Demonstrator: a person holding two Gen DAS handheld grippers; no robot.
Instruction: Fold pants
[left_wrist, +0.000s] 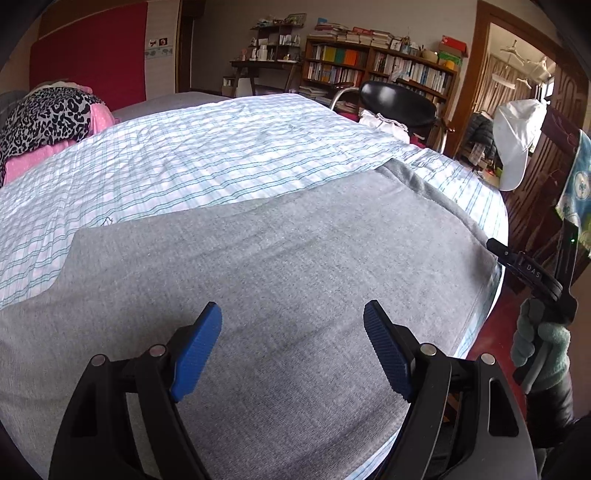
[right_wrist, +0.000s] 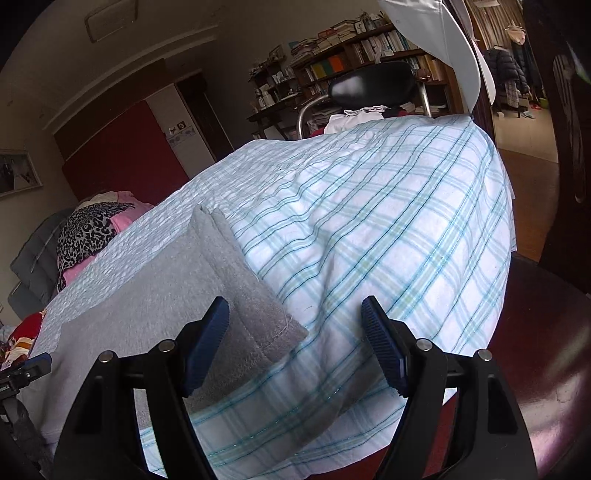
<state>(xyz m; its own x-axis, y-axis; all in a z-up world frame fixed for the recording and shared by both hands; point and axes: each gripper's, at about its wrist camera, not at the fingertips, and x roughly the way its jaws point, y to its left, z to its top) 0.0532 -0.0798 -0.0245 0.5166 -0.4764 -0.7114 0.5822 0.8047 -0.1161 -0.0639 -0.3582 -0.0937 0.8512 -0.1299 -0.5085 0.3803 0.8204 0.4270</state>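
Observation:
Grey pants (left_wrist: 280, 251) lie spread flat on a bed with a blue-checked sheet (left_wrist: 207, 155). My left gripper (left_wrist: 292, 304) hovers over the near part of the grey cloth, its blue pads (left_wrist: 197, 354) wide apart and nothing between them. In the right wrist view the pants (right_wrist: 155, 280) fill the left side, with a thick hemmed corner (right_wrist: 258, 317) under the left finger. My right gripper (right_wrist: 295, 300) is open above that corner and the sheet (right_wrist: 388, 221), its pads clear of the cloth. The right gripper (left_wrist: 532, 273), held by a gloved hand (left_wrist: 539, 343), also shows past the bed's right edge.
A leopard-print and pink clothes pile (left_wrist: 55, 118) sits at the bed's far left. Behind the bed stand a black chair (left_wrist: 399, 99) with white cloth and a bookshelf (left_wrist: 380, 62). A white cap (left_wrist: 517, 144) hangs at the right by a dark wooden door. The dark red floor (right_wrist: 546, 332) lies beyond the bed's edge.

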